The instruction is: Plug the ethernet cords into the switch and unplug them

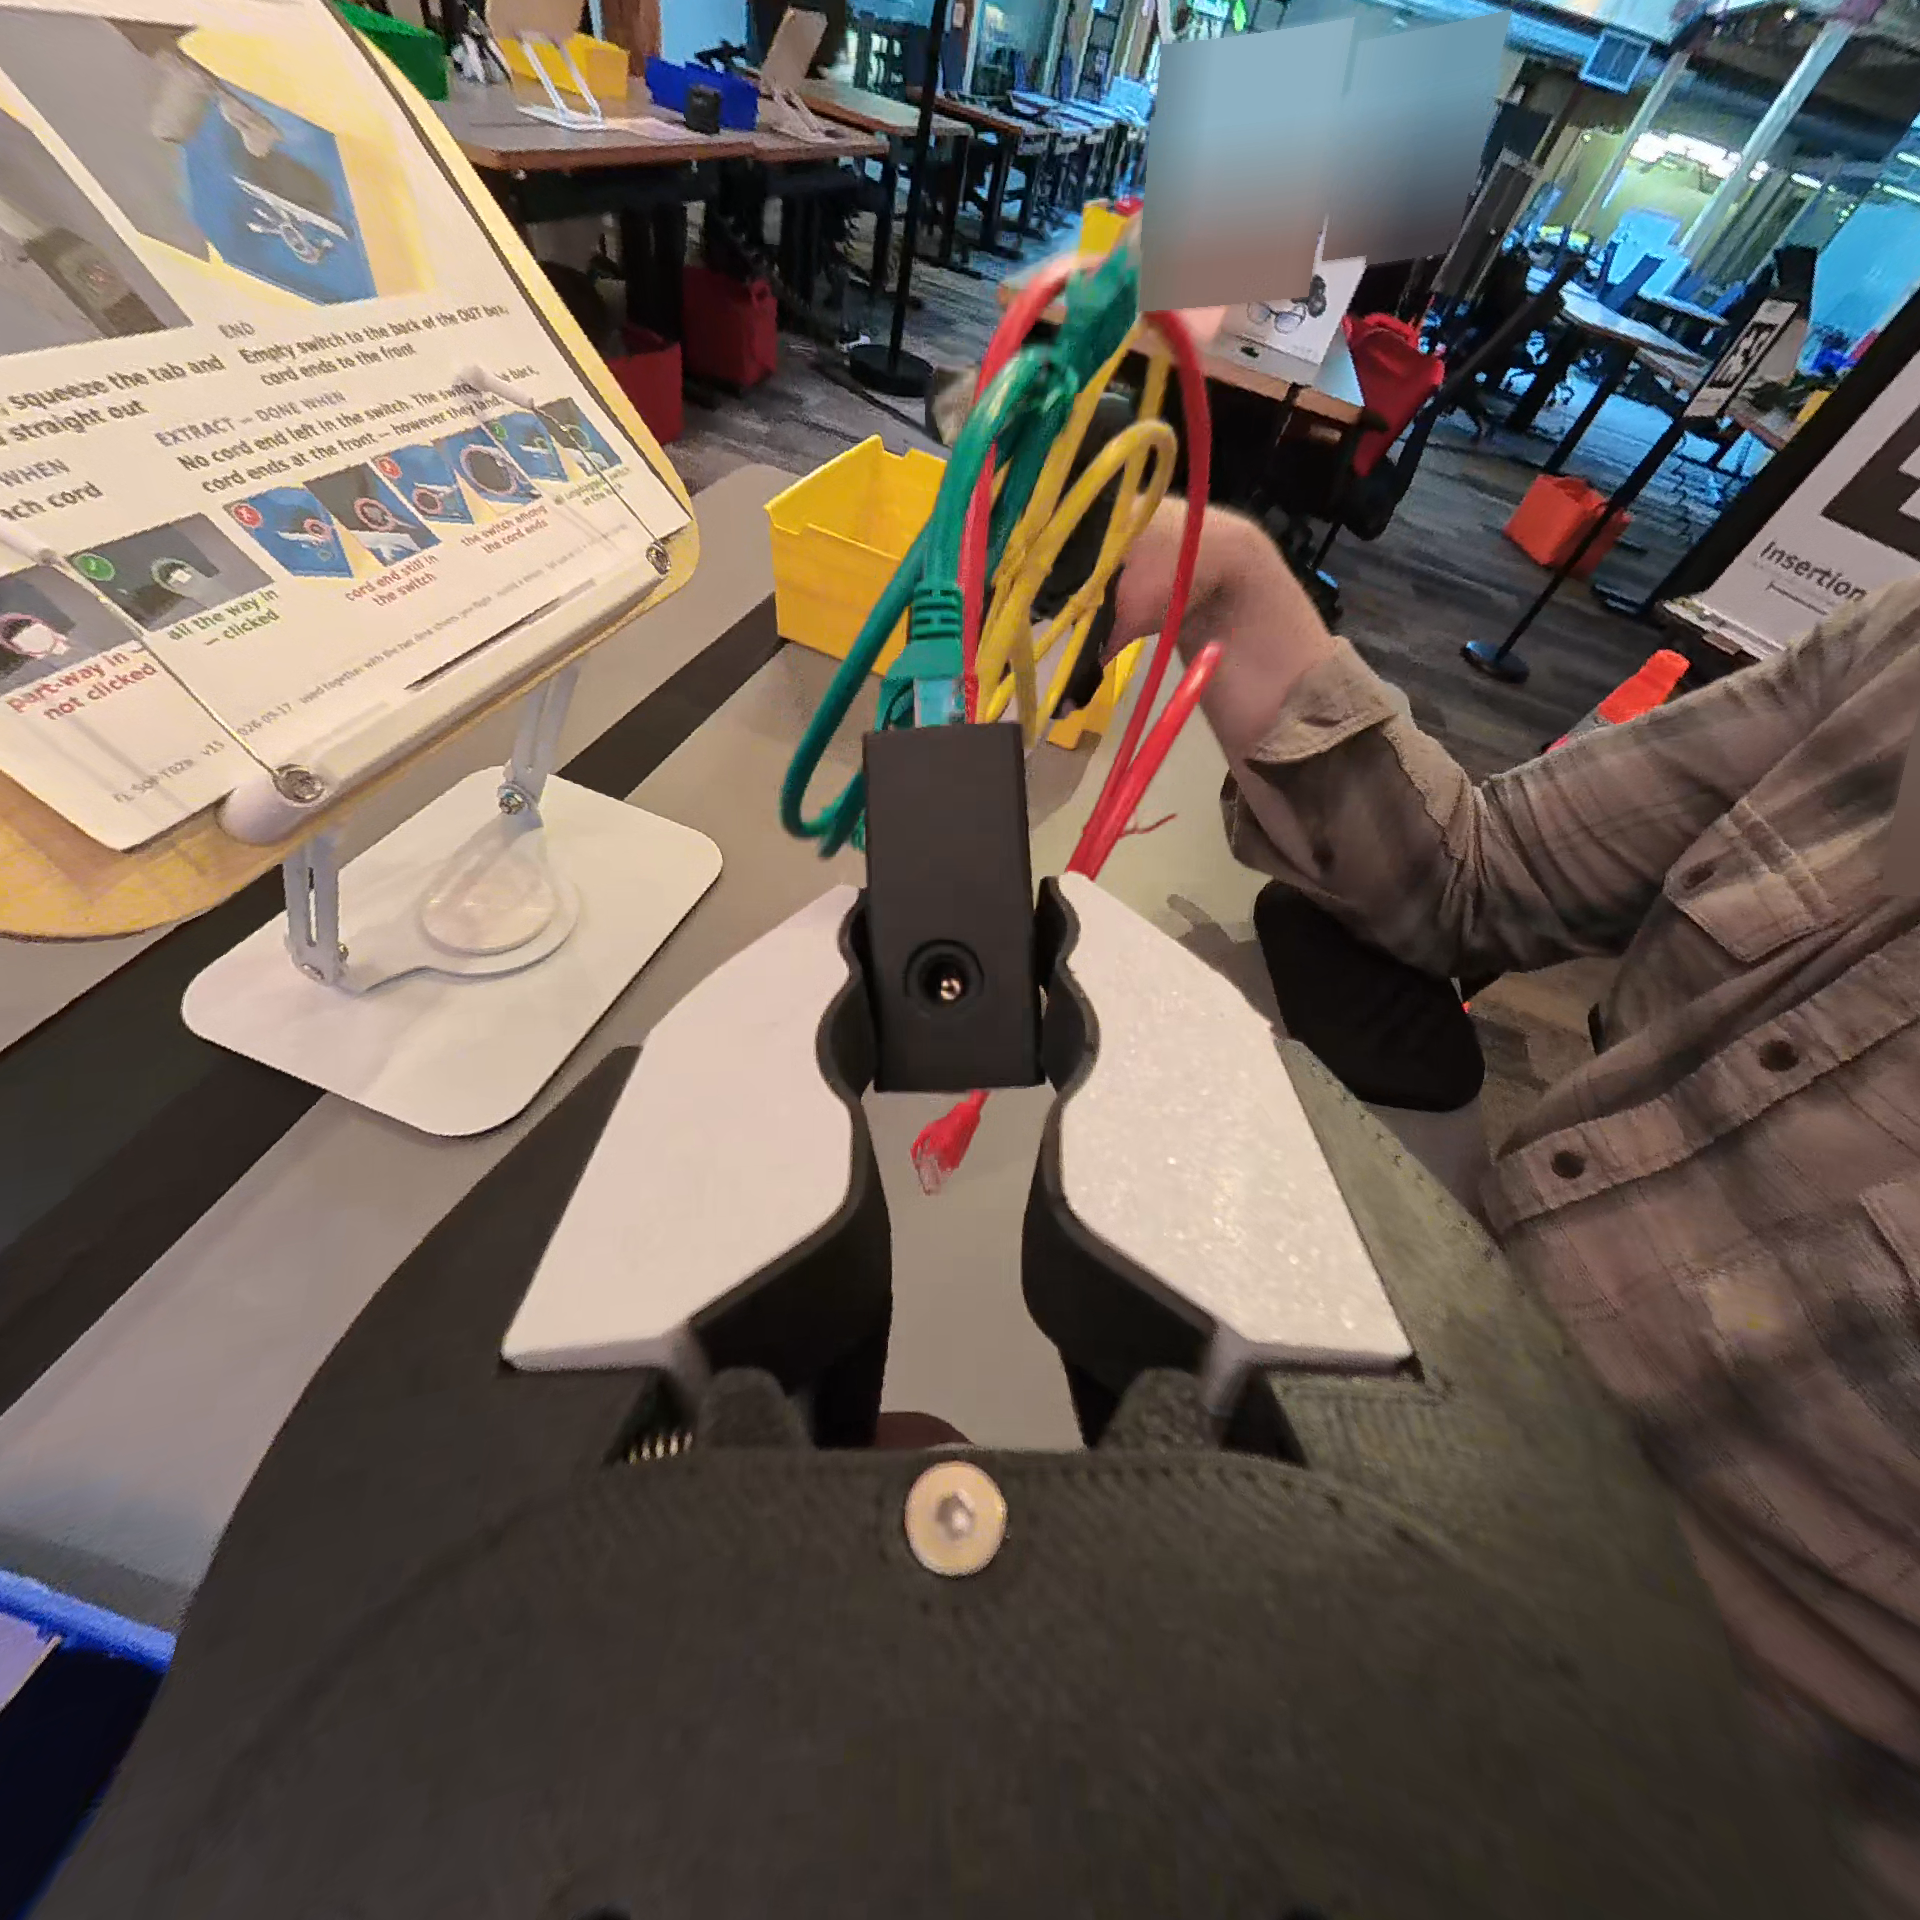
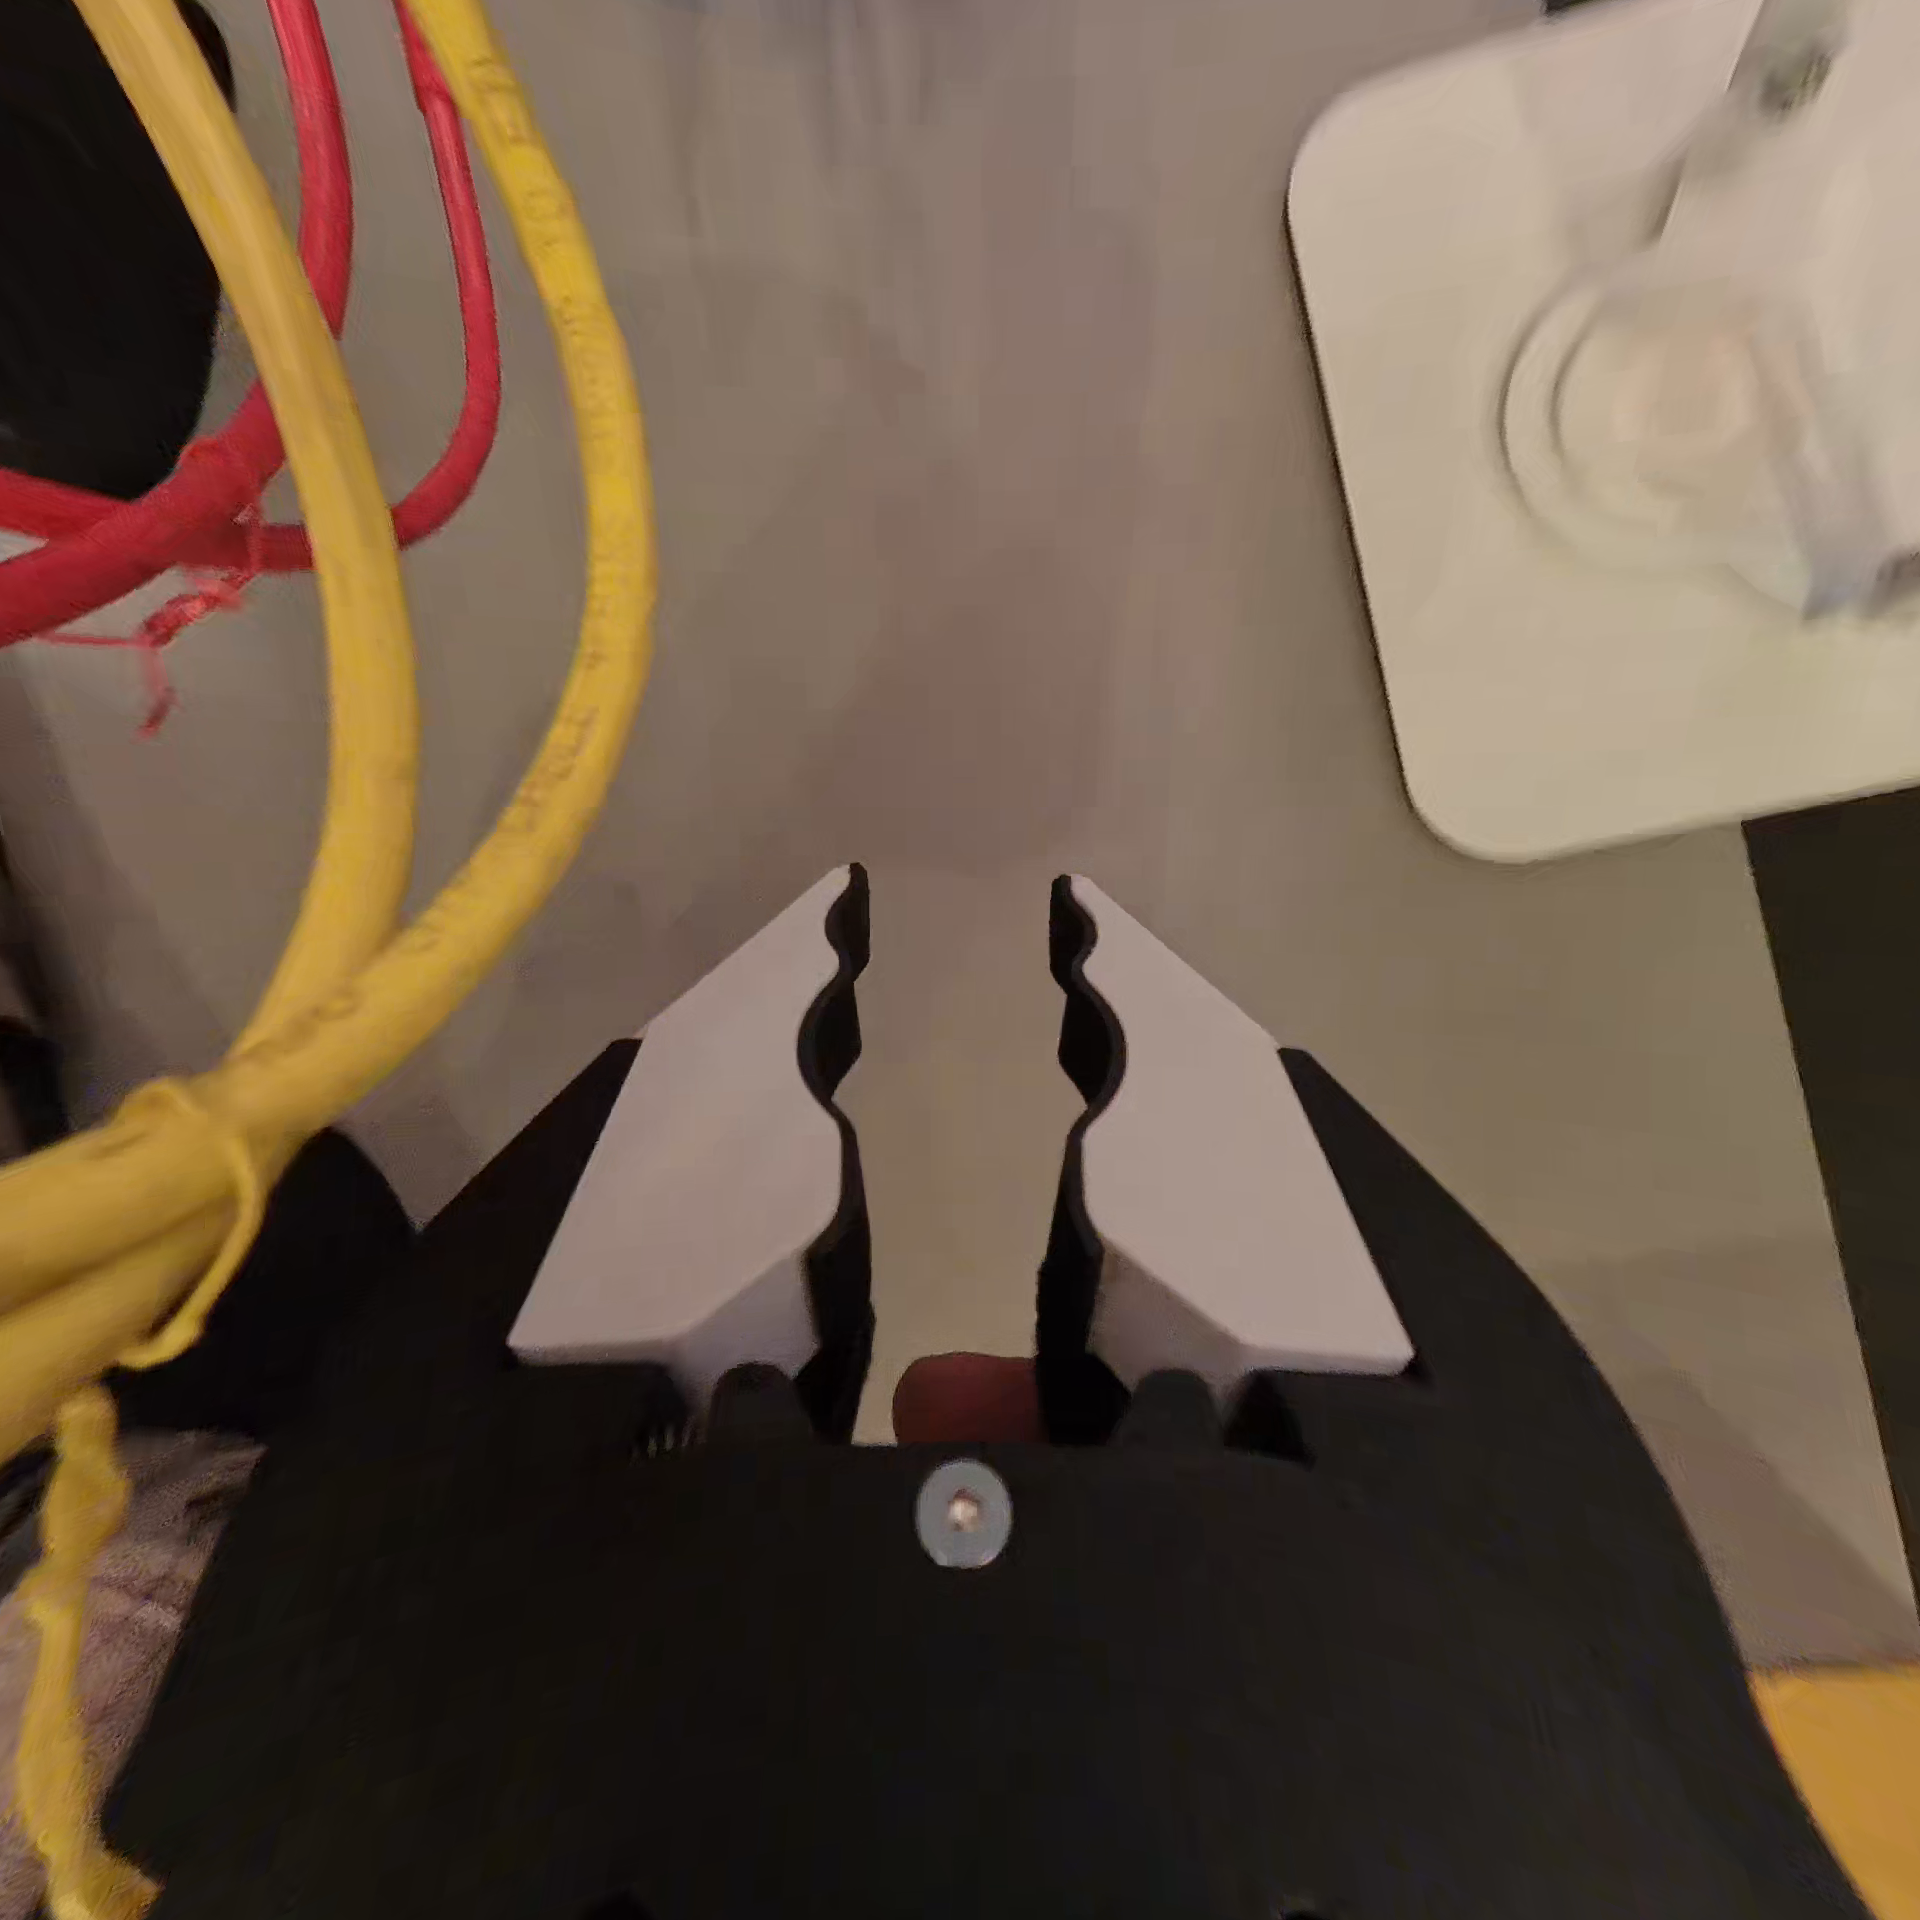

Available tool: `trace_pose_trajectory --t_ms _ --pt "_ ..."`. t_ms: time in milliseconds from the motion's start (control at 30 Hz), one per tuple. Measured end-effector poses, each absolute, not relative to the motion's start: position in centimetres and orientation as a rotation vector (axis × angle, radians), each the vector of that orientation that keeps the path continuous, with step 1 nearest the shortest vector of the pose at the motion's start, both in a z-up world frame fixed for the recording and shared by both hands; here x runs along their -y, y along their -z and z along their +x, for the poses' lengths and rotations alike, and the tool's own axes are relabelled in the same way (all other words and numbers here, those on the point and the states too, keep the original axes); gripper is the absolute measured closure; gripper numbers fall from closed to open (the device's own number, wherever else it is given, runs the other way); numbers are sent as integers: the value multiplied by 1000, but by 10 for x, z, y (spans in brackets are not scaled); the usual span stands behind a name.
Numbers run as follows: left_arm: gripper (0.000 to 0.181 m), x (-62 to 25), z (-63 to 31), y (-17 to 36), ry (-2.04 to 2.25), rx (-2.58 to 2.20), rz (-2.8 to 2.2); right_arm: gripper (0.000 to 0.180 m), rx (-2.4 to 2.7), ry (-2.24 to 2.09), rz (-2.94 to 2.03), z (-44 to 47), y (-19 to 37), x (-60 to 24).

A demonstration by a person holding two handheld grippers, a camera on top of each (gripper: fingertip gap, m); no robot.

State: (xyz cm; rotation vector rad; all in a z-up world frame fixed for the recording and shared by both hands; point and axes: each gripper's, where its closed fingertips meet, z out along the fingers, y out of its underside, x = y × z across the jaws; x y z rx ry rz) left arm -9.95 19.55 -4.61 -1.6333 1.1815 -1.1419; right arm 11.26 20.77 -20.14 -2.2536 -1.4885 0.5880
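Grey table [image 1: 665,1049]: bears stand, bins; surface also under R gripper in right wrist view. Person's sleeve [image 1: 1621,831], plaid grey, at right of left wrist view; hand [image 1: 1195,592] raised above table among the cords, what it grips hidden. Instruction sheet on yellow board [image 1: 312,416], tilted, on white stand w/ flat base [image 1: 457,997], left of centre; same base blurred at upper right of right wrist view. Yellow bin [image 1: 842,540] on table behind the cords; blue bin edge [image 1: 62,1621] at lower-left corner. L gripper [image 1: 954,987]: closed onto black switch [image 1: 951,894], pinched by its narrow sides near fingertips, held off the table, end w/ round socket facing camera. R gripper [image 2: 958,894]: jaws apart w/ a moderate gap, nothing between them, pointing down at table. Ethernet cords bundled in loops beyond switch: green cord [image 1: 935,540], plug [image 1: 935,686] just at switch's far end, seated or not: can't tell. Yellow cord [image 1: 1081,520] in loops beside green; in right wrist view it hangs left of R gripper, tied w/ a yellow twist. Red cord [image 1: 1184,644] looping around outside; loose red plug [image 1: 945,1143] dangles below switch, between L fingers, unplugged. Red twist tie frayed on red cord, seen in right wrist view.
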Motion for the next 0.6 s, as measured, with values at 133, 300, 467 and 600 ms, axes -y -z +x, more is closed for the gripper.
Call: trace_pose_trajectory --t_ms 133,300,467,600 --pt "152 -189 -88 52 1173 -1219 -1649 145 1468 -430 -2384 153 209 -202" --pt "152 -187 -71 55 1173 -1214 -1621 128 1471 -357 -2460 167 230 -208" --pt "152 -181 -65 40 932 -1255 -1481 91 1342 -221 -2557 169 254 -241" --pt "152 -168 -67 22 755 -1291 -1364 92 1015 76 -2535 200 248 -297"
